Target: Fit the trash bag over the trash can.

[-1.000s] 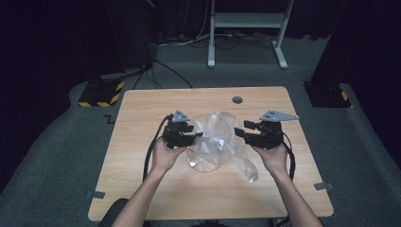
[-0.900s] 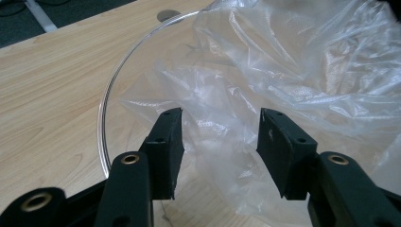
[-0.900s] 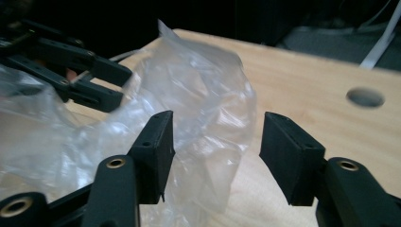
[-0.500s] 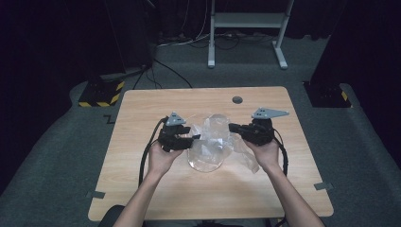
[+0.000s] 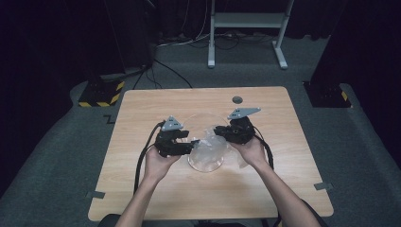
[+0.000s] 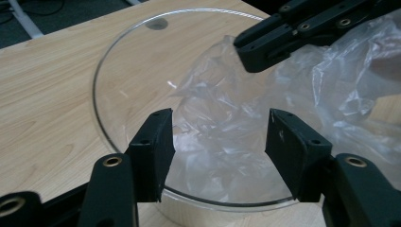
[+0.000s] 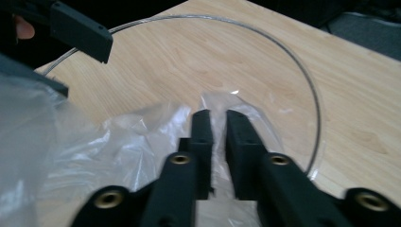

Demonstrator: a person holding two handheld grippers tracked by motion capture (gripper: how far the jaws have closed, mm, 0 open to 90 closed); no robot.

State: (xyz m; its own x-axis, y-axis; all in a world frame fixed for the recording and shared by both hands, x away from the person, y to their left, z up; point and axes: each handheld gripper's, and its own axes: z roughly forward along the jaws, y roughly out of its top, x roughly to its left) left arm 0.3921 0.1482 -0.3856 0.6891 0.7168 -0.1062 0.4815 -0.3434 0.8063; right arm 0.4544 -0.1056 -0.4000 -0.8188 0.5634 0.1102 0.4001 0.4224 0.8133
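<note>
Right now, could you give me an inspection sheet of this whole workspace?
Surface: light wooden table, with a round dark spot near its far edge.
Job's things: clear glass bowl at mid-table; crumpled clear plastic bag lying in it and spilling over its rim.
Clutter: nothing seen.
Tongs: left tongs open, bag between the jaws, which have just been opening; right tongs nearly shut, pinching a fold of the bag.
Cables: a black cable trails from the left tongs; more cables lie on the floor.
Surroundings: grey carpet, a white metal stand, a yellow-and-black striped base.
</note>
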